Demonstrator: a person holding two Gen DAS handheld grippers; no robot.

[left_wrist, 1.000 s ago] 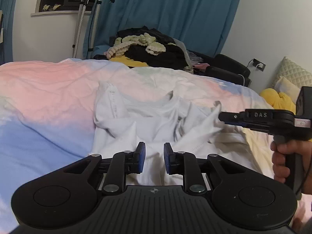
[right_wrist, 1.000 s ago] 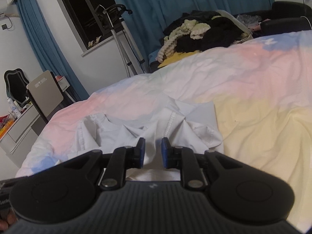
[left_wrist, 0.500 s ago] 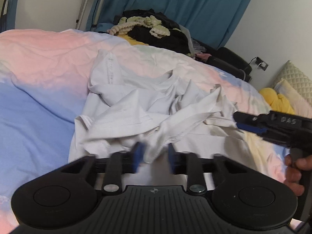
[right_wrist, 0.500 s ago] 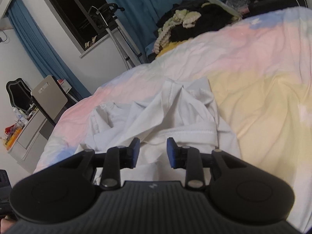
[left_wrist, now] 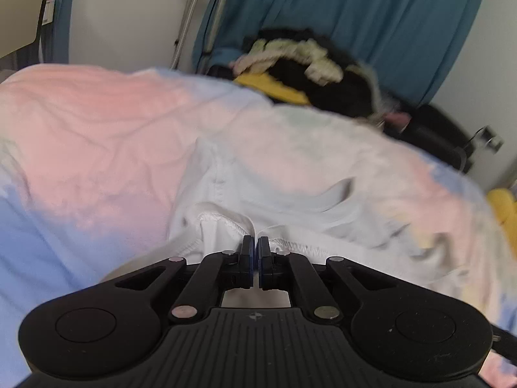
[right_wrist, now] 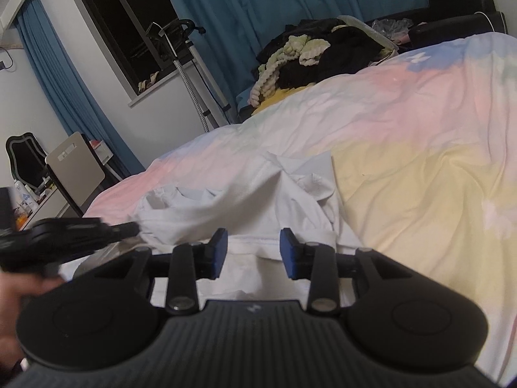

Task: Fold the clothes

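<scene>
A crumpled white shirt (left_wrist: 290, 200) lies on the pastel bed cover (left_wrist: 97, 123). My left gripper (left_wrist: 255, 249) is shut on the shirt's stitched hem, which bunches up at the pads. In the right wrist view the same shirt (right_wrist: 242, 200) spreads ahead of my right gripper (right_wrist: 253, 249). Its jaws are opening, and the hem lies between the blue pads without being pressed. My left gripper (right_wrist: 137, 226) enters that view from the left, pinching the shirt's near-left edge, with a hand (right_wrist: 13, 291) behind it.
A heap of dark, cream and yellow clothes (right_wrist: 307, 55) sits past the bed's far edge in front of blue curtains. A chair (right_wrist: 77, 168) and a metal stand (right_wrist: 190, 90) stand at the left. A yellow cushion (left_wrist: 504, 207) lies at the right.
My left gripper closed on the shirt's hem and swung left, so the right gripper dropped out of its view. The right gripper's jaws spread wider over the hem.
</scene>
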